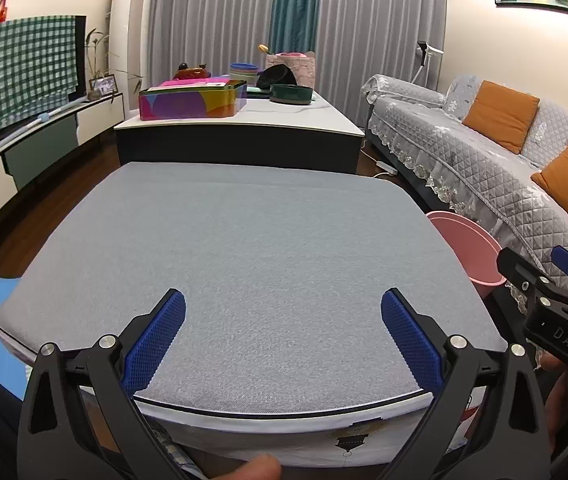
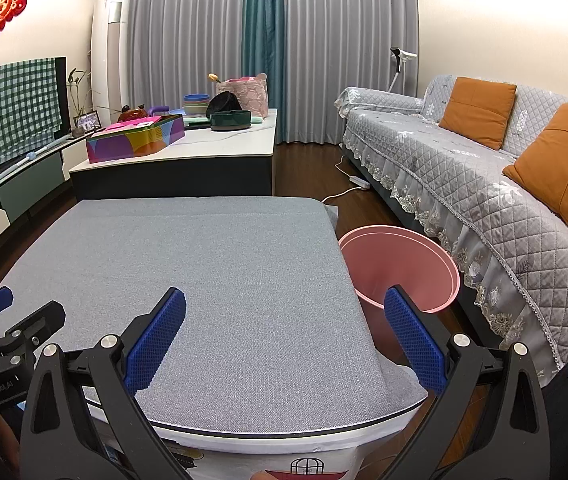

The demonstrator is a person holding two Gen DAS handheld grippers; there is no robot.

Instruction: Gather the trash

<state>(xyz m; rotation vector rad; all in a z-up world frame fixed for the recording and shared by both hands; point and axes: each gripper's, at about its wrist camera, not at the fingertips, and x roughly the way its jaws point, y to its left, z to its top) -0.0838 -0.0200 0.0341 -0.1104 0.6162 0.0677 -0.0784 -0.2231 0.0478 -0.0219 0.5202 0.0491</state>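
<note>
Hovering above the grey fabric-covered table [image 2: 204, 264], both the left gripper [image 1: 283, 336] and right gripper [image 2: 284, 336] are held with jaws wide, empty. A round pink plastic bin [image 2: 400, 268] is seen at 2 o'clock beside the table.

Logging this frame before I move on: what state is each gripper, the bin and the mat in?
Left gripper: open, holding nothing, over the mat's near edge.
Right gripper: open, holding nothing, over the mat's near right part.
Pink bin: upright on the floor beside the mat's right edge, nothing visible inside.
Grey mat: lying flat, no trash visible on it.
</note>
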